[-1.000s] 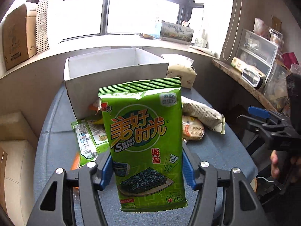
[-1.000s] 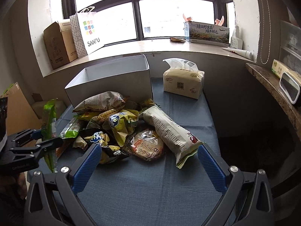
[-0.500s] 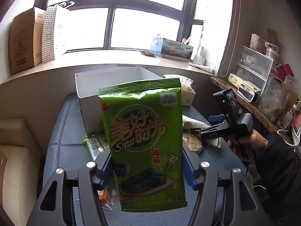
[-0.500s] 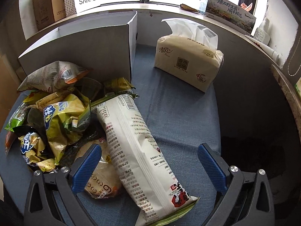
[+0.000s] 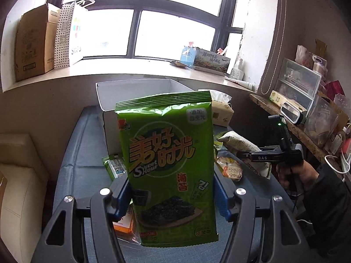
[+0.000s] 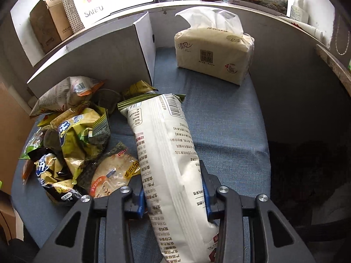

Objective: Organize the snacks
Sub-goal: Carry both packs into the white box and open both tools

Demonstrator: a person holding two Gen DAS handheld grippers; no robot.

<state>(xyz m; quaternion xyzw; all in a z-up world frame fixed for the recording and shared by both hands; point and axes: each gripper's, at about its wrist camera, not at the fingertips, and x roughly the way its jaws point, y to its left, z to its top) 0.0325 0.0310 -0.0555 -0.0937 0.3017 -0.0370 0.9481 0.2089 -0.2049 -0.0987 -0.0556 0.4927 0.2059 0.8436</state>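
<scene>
Left gripper (image 5: 173,199) clamps an upright green seaweed packet (image 5: 169,166); right gripper (image 6: 174,195) grips a long white snack bag (image 6: 169,153) on the table (image 6: 230,118).

Black tongs (image 5: 173,199), blue pads (image 5: 124,197), silver screws

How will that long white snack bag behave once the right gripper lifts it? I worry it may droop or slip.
The long white snack bag is probably light and puffy. The right gripper pinches it near one end, so the far end may sag. Its glossy film looks slippery, so it could slide. The blue pads already dent it, so hard squeezing risks crushing the contents.
</scene>
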